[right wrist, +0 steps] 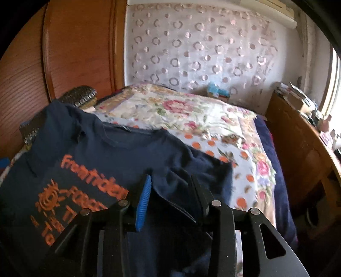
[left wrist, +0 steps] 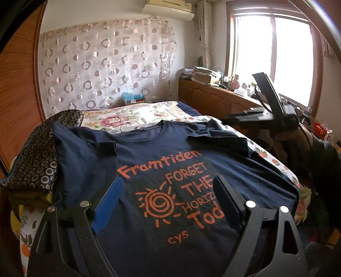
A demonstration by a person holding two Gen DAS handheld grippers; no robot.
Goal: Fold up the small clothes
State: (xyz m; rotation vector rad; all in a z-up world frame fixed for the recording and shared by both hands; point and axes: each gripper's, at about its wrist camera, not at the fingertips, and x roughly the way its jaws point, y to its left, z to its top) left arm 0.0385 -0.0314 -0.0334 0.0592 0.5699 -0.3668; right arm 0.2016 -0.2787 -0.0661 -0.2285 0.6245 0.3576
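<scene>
Navy T-shirt point(left wrist: 170, 170) lying face up on floral bedspread point(left wrist: 136, 115), orange lettering showing, both sleeves folding inward over chest. Left gripper point(left wrist: 168, 204) hovering over print, fingers spread wide, gripping nothing. Right gripper point(right wrist: 170, 202) hanging over shirt's right sleeve point(right wrist: 202, 170), jaws parted, sleeve cloth showing between them, contact impossible to tell through blur. Dark patterned cloth point(left wrist: 36, 157) sitting bunched beside left shoulder, against wooden wardrobe point(left wrist: 19, 89).

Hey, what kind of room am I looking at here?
Most likely a home bedroom: a bed with floral bedding fills the middle, an air conditioner hangs on the wall, and a cluttered wooden cabinet runs under the window.
</scene>
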